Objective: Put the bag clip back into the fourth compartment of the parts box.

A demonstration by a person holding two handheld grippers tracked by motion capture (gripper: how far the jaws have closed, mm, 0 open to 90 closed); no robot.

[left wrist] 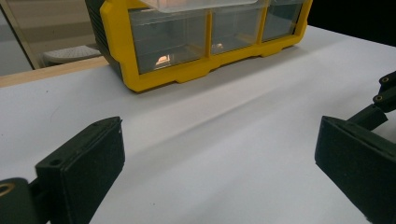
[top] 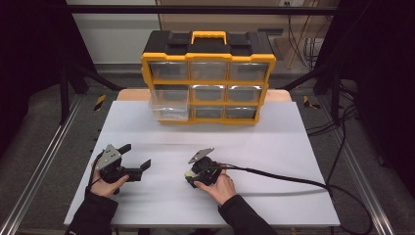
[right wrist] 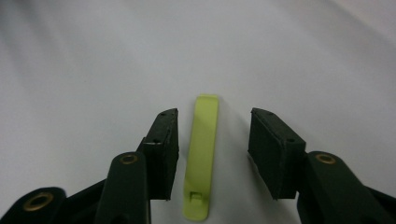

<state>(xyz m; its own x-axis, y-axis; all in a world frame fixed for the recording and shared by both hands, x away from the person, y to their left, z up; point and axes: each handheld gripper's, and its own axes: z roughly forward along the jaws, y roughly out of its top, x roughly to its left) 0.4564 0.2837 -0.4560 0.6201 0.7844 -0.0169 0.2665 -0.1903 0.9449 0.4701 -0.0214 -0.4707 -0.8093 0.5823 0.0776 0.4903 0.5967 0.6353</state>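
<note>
A flat yellow-green plastic strip (right wrist: 201, 154) lies on the white table sheet (top: 274, 147), and a bit of it peeks out under the right gripper as the strip (top: 188, 174). My right gripper (top: 192, 177) (right wrist: 214, 135) points down at the sheet with one jaw on each side of the strip. The left pad stands close to its edge and the right pad is clearly apart, so nothing is gripped. My left gripper (top: 138, 155) (left wrist: 219, 154) rests at the left of the sheet, jaws wide open and empty.
A yellow and black drawer organizer (top: 208, 83) (left wrist: 187, 42) with clear drawers stands at the back of the table. Its left middle drawer (top: 169, 98) is pulled out a little. A black cable (top: 293, 178) trails right from the right gripper.
</note>
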